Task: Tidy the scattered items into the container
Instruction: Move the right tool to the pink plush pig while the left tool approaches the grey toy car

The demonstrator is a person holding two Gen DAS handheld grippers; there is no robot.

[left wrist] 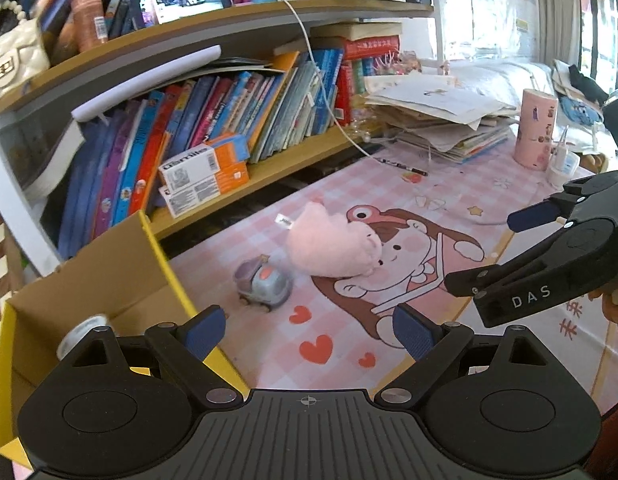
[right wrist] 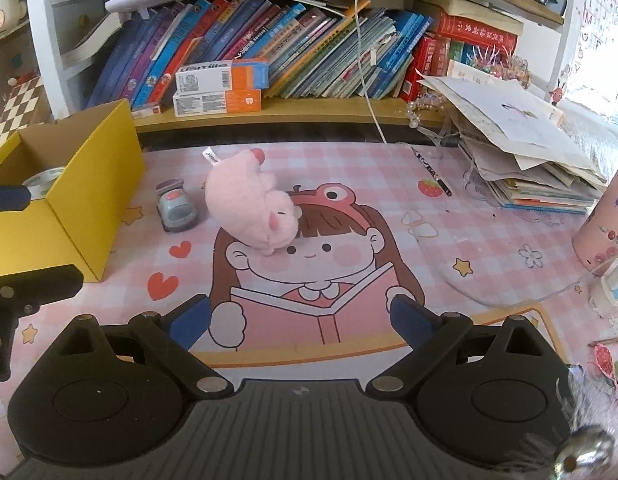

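A yellow cardboard box (left wrist: 161, 248) (right wrist: 109, 160) stands open at the left of the pink desk mat, with a roll of tape (left wrist: 83, 330) (right wrist: 43, 178) inside. A pink plush toy (left wrist: 333, 246) (right wrist: 249, 204) lies on the mat, and a small grey toy car (left wrist: 263, 284) (right wrist: 175, 206) sits just left of it, between plush and box. My left gripper (left wrist: 309, 330) is open and empty, next to the box's right wall. My right gripper (right wrist: 301, 320) is open and empty, well short of the plush; it also shows in the left wrist view (left wrist: 485, 252).
A bookshelf (right wrist: 309, 108) full of books runs along the back. A black pen (right wrist: 433, 172) lies on the mat. A stack of papers and books (right wrist: 521, 160) is at the right, with a pink cylinder (left wrist: 535, 128) beside it. A white cable (right wrist: 369, 80) hangs down.
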